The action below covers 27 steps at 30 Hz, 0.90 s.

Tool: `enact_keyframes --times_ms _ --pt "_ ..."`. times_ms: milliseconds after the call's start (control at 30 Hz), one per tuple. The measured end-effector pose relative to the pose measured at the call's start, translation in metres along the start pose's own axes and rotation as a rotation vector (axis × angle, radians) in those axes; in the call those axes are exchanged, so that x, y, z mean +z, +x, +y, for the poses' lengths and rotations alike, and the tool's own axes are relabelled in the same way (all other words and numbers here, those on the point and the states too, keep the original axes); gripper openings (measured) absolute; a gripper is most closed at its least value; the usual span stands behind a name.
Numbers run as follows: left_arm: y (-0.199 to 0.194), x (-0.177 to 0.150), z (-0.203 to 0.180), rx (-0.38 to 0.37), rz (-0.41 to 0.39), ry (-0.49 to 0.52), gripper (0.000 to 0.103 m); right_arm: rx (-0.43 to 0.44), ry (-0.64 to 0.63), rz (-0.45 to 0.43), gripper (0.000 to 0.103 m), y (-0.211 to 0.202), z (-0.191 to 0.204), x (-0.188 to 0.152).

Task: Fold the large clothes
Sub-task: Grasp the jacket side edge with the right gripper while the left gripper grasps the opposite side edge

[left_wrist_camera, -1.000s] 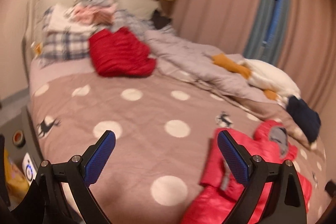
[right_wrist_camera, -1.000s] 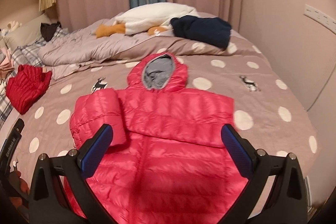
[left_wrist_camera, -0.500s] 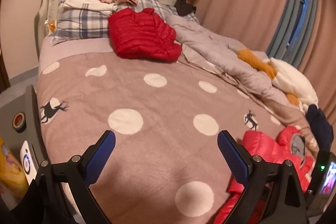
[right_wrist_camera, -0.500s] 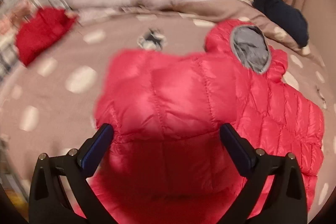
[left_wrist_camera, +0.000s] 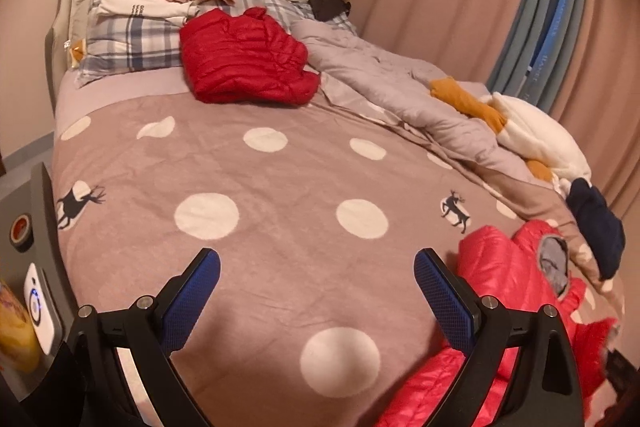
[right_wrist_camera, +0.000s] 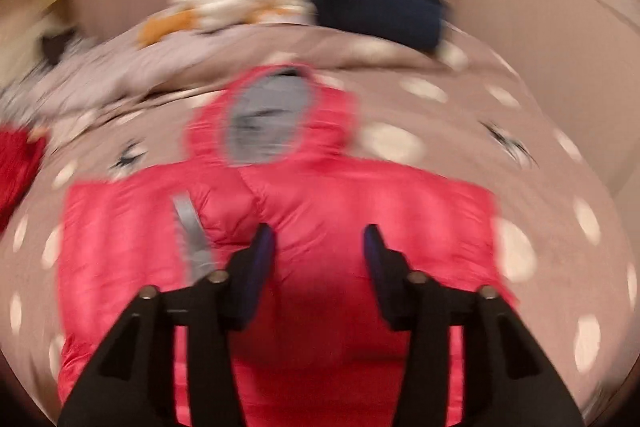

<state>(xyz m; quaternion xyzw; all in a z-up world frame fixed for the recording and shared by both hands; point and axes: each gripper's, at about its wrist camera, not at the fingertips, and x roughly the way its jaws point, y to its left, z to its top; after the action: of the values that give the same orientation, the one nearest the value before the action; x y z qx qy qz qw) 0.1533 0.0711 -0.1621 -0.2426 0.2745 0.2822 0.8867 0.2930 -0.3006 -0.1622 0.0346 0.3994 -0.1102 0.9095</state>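
The bed (left_wrist_camera: 248,187) carries the pink hooded jacket (right_wrist_camera: 320,211) spread flat at its foot edge. Above the jacket, the right gripper (right_wrist_camera: 319,247) has just been closing, half-narrowed, gripping nothing. The left gripper (left_wrist_camera: 316,275) gapes wide, empty.

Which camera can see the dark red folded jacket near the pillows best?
The left wrist view. There the dark red jacket lies whole and sharp by the plaid pillow. The right wrist view is blurred and catches only a red sliver of it at its left edge.
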Motion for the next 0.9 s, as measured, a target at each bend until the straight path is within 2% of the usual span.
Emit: enact_keyframes --times_ms 67,133,200,367,533,600,667,733,833,867,900 --pt "0.002 -0.001 -0.003 -0.011 0.015 0.002 0.097 -0.083 0.064 -0.013 0.071 -0.003 -0.029 0.000" --pt "0.001 -0.002 -0.006 -0.025 0.020 -0.001 0.097 -0.123 0.102 -0.004 0.074 -0.008 -0.047 -0.001" --pt "0.000 -0.004 -0.010 -0.026 0.016 0.001 0.097 -0.090 0.114 -0.007 0.074 -0.015 -0.055 -0.002" --pt "-0.001 -0.009 -0.017 -0.038 0.029 0.013 0.097 -0.015 0.075 -0.051 0.092 -0.037 -0.044 -0.002" --pt "-0.006 -0.010 -0.024 -0.023 -0.022 0.047 0.097 0.030 0.039 -0.104 0.094 -0.059 -0.030 -0.004" --pt "-0.004 -0.010 -0.029 -0.024 -0.020 0.060 0.097 0.042 0.051 -0.139 0.096 -0.069 -0.028 -0.005" --pt "0.000 -0.011 -0.033 -0.038 -0.005 0.062 0.097 0.074 0.054 -0.188 0.103 -0.079 -0.024 -0.005" --pt "0.003 -0.012 -0.040 -0.055 0.006 0.068 0.097 0.106 0.022 -0.222 0.103 -0.080 -0.013 -0.005" --pt "0.010 -0.014 -0.062 -0.151 0.009 0.130 0.097 0.143 -0.091 -0.181 0.102 -0.053 0.017 -0.008" --pt "0.014 -0.015 -0.070 -0.184 0.034 0.156 0.097 0.157 -0.112 -0.165 0.097 -0.043 0.023 -0.010" --pt "0.019 -0.016 -0.078 -0.207 0.059 0.173 0.096 0.156 -0.132 -0.146 0.082 -0.031 0.027 -0.013"
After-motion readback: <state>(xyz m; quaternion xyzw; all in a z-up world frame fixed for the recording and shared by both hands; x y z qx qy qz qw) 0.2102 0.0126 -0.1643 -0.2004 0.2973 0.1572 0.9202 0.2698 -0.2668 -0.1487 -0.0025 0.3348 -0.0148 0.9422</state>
